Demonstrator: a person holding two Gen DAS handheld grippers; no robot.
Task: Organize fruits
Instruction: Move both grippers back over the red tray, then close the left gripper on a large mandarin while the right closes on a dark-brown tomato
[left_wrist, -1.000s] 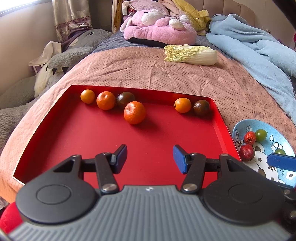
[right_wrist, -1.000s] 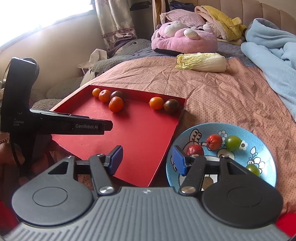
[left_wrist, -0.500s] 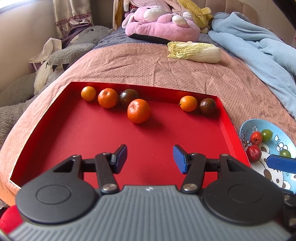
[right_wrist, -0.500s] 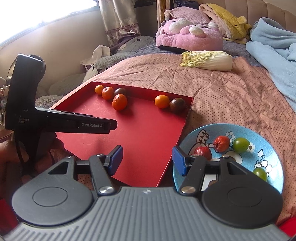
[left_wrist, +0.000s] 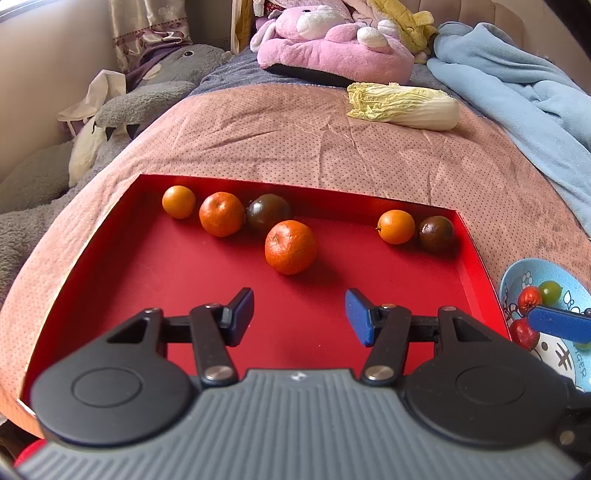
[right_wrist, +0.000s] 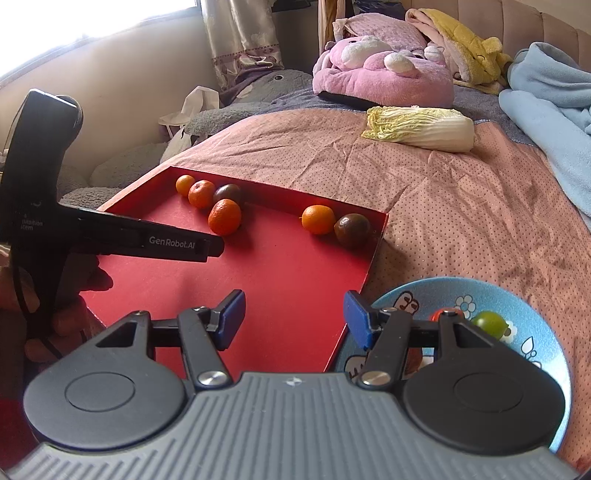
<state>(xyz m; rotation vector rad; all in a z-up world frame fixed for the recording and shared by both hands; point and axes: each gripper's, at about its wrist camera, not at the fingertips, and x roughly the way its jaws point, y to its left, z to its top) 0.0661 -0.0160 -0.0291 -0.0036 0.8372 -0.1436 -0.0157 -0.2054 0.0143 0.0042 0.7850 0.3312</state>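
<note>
Both hand-held grippers, left (left_wrist: 299, 315) and right (right_wrist: 293, 319), are spread and hold nothing, ready to pick fruit: oranges (left_wrist: 290, 246) sit in the tray (left_wrist: 147, 266), small ones in the bowl (right_wrist: 532, 354).

Daylight from the window (right_wrist: 110, 18) at my upper left blows out white there, soft shadows fall toward me under the fruit on the red tray (left_wrist: 166, 280), and both sharp fisheye views bend at their edges.
</note>
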